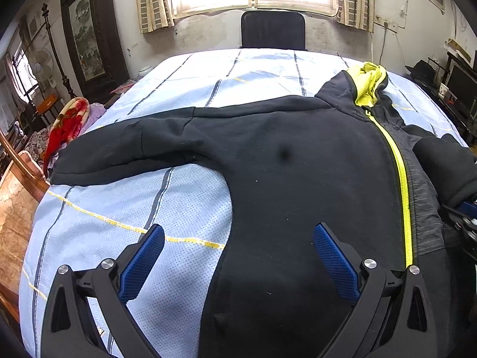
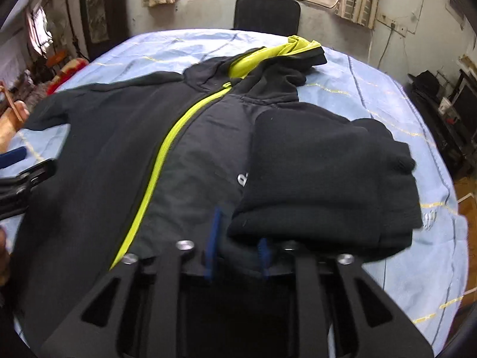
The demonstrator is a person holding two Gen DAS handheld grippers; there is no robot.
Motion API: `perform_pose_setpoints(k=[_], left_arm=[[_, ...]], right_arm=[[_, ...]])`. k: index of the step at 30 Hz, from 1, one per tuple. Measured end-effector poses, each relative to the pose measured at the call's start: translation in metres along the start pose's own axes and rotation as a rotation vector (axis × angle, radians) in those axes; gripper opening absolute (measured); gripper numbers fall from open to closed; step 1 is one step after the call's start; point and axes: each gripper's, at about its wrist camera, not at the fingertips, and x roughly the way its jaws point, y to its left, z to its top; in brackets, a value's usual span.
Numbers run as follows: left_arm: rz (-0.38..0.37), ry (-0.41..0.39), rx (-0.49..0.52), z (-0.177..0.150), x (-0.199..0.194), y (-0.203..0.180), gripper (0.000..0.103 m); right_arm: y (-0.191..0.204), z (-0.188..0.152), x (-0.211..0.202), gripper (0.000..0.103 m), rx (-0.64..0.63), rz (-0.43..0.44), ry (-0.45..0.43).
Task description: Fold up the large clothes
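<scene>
A black hoodie point(image 1: 283, 155) with a neon yellow zipper point(image 1: 399, 173) lies face up on the light-blue bed sheet point(image 1: 134, 208). Its yellow-lined hood point(image 2: 268, 56) points toward the window. One sleeve point(image 1: 125, 146) stretches out flat to the left. The other sleeve point(image 2: 322, 173) is folded inward over the chest. My left gripper point(image 1: 238, 229) is open above the hoodie's left side edge, with nothing held. My right gripper point(image 2: 240, 226) has its jaws partly apart, and the folded sleeve's cuff lies loosely between the blue pads point(image 2: 214, 238).
A black chair point(image 1: 272, 29) stands behind the bed under the bright window. A red floral blanket point(image 1: 68, 125) and a wooden frame point(image 1: 15, 208) are at the left. Dark shelves with a monitor point(image 1: 459, 86) line the right wall. Bare sheet point(image 2: 417, 268) lies right of the hoodie.
</scene>
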Motion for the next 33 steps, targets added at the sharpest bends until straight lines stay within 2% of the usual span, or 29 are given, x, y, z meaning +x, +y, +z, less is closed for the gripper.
perform_pose_setpoints(k=[2, 4, 6, 8, 9, 11, 14, 16, 18, 21, 23, 25, 27, 28, 31, 33], left_arm=[[0.0, -0.006, 0.018, -0.001, -0.002, -0.003, 0.1], [-0.022, -0.012, 0.042, -0.002, -0.006, -0.009, 0.1], [-0.068, -0.007, 0.086, -0.002, -0.011, -0.026, 0.1], [-0.083, -0.002, 0.157, 0.002, -0.019, -0.049, 0.1], [-0.076, -0.026, 0.211, 0.005, -0.028, -0.067, 0.1], [-0.044, -0.087, 0.312, 0.009, -0.045, -0.103, 0.1], [-0.095, -0.126, 0.424, 0.014, -0.061, -0.158, 0.1], [-0.104, -0.132, 0.482, 0.014, -0.061, -0.189, 0.1], [-0.07, -0.156, 0.562, 0.011, -0.054, -0.224, 0.1], [-0.029, -0.184, 0.628, 0.01, -0.037, -0.256, 0.1], [-0.023, -0.19, 0.613, 0.016, -0.029, -0.26, 0.1], [-0.029, -0.205, 0.571, 0.026, -0.024, -0.253, 0.088], [-0.062, -0.203, 0.485, 0.039, -0.023, -0.231, 0.077], [-0.085, -0.195, 0.427, 0.047, -0.021, -0.214, 0.075], [-0.116, -0.142, 0.212, 0.063, -0.012, -0.155, 0.075], [-0.153, -0.081, 0.126, 0.063, -0.001, -0.127, 0.076]], right_arm=[[-0.016, -0.011, -0.021, 0.055, 0.056, 0.098, -0.018], [-0.033, -0.021, -0.044, 0.056, 0.119, 0.172, -0.061], [-0.045, -0.021, -0.058, 0.056, 0.205, 0.204, -0.099], [-0.071, -0.022, -0.07, 0.055, 0.345, 0.258, -0.145], [-0.09, -0.026, -0.076, 0.052, 0.428, 0.285, -0.171], [-0.113, -0.026, -0.078, 0.037, 0.518, 0.262, -0.204], [-0.133, -0.028, -0.077, 0.033, 0.608, 0.151, -0.233], [-0.142, -0.033, -0.074, 0.032, 0.647, 0.123, -0.254], [-0.154, -0.04, -0.073, 0.032, 0.685, 0.095, -0.291], [-0.167, -0.05, -0.077, 0.033, 0.714, 0.119, -0.319], [-0.171, -0.052, -0.079, 0.033, 0.718, 0.115, -0.318], [-0.172, -0.052, -0.082, 0.033, 0.72, 0.13, -0.326], [-0.169, -0.049, -0.079, 0.033, 0.707, 0.13, -0.33], [-0.167, -0.049, -0.079, 0.033, 0.695, 0.12, -0.329], [-0.161, -0.046, -0.073, 0.033, 0.675, 0.132, -0.317], [-0.153, -0.043, -0.067, 0.033, 0.651, 0.138, -0.3]])
